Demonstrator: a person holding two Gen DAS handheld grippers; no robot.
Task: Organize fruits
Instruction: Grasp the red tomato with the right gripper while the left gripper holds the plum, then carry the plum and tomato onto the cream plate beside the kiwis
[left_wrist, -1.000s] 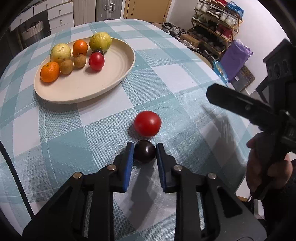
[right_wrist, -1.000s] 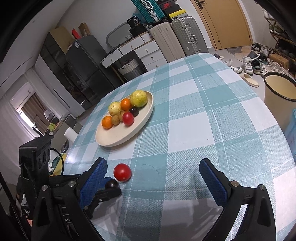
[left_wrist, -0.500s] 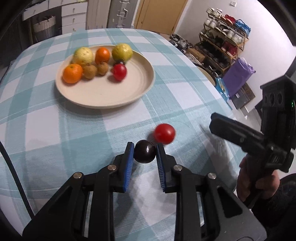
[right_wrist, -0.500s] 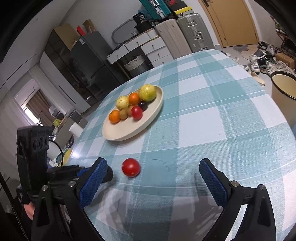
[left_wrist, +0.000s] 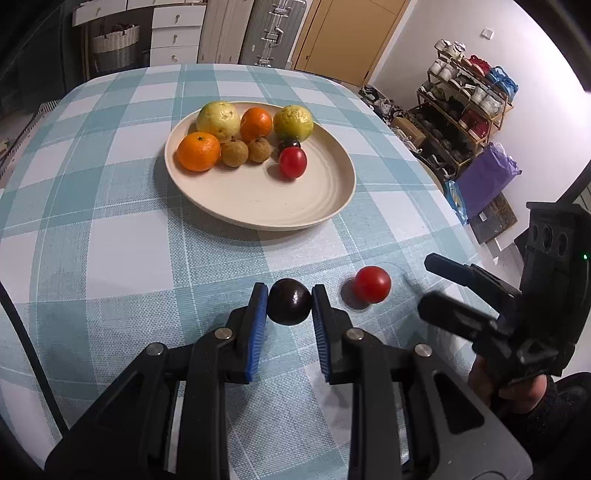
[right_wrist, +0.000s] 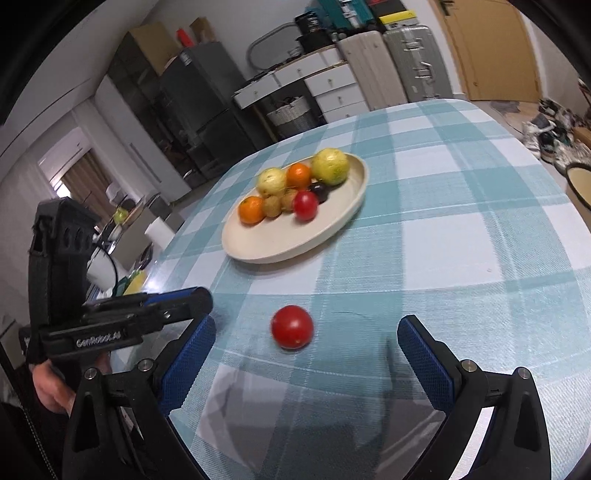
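Left gripper (left_wrist: 289, 306) clenched across the middle of a dark plum (left_wrist: 289, 301), smooth, round, bruisable, above the table's (left_wrist: 110, 240) near edge; right gripper (right_wrist: 306, 354) spread, empty, flanking a tomato (right_wrist: 292, 327).

Dark plum (left_wrist: 289, 301) held above cloth; red tomato (left_wrist: 372, 284) lies beside.

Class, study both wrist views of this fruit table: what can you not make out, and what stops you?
- Dark fruit on the plate: mostly hidden behind the red tomato, left wrist view.
- Held dark plum: hidden in the right wrist view by the left tool.
- Plate's fruit: motion-blurred, right wrist view.
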